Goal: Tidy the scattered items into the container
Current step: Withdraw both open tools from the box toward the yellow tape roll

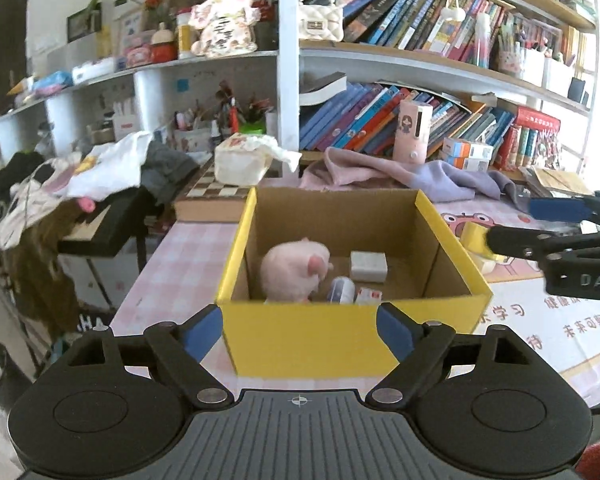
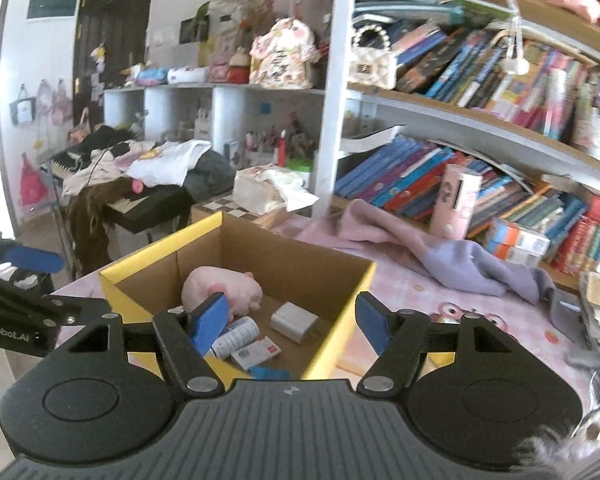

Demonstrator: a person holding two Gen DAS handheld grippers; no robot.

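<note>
A yellow cardboard box (image 1: 308, 340) stands open on the pink table. Inside lie a pink plush pig (image 1: 294, 270), a white charger (image 1: 368, 266), a small white bottle (image 1: 341, 289) and a small red-and-white packet (image 1: 369, 296). My left gripper (image 1: 299, 333) is open and empty, at the box's near wall. My right gripper (image 2: 291, 318) is open and empty, over the box's near right corner (image 2: 332, 344); the pig (image 2: 220, 286), charger (image 2: 294, 320), bottle (image 2: 236, 336), packet (image 2: 258, 353) and a blue item (image 2: 270, 372) show below it. The right gripper also appears at the right edge of the left wrist view (image 1: 556, 224).
A lilac cloth (image 1: 412, 176) lies behind the box by a pink device (image 1: 414, 130) and bookshelves. A tissue pack (image 1: 244, 160) sits on a chessboard (image 1: 216, 192) at the back left. A clothes-covered stand (image 1: 80, 184) is left of the table. A yellow item (image 1: 474, 240) lies right of the box.
</note>
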